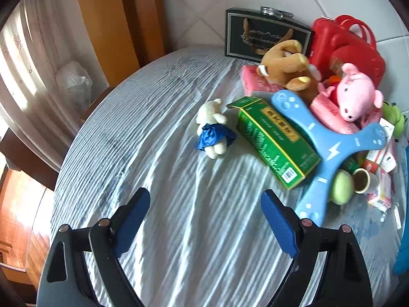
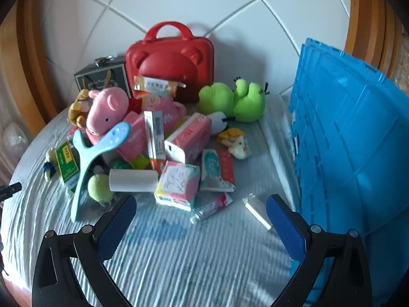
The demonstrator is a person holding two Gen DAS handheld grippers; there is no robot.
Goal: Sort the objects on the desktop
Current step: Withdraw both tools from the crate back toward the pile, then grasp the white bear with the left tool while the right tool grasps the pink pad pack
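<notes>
A heap of objects lies on the striped table cloth. In the left wrist view a small white bear in a blue dress lies apart, beside a green box, a blue three-armed toy, a pink pig plush and a brown plush. My left gripper hangs open above bare cloth, short of the bear. In the right wrist view my right gripper is open, nothing between its fingers, near a tube, a silver bar and a pink-and-white packet.
A tall blue crate stands at the right, close to the right gripper's right finger. A red case, a dark box and a green frog plush sit at the back by the tiled wall. A wooden door frame rises beyond the table's left edge.
</notes>
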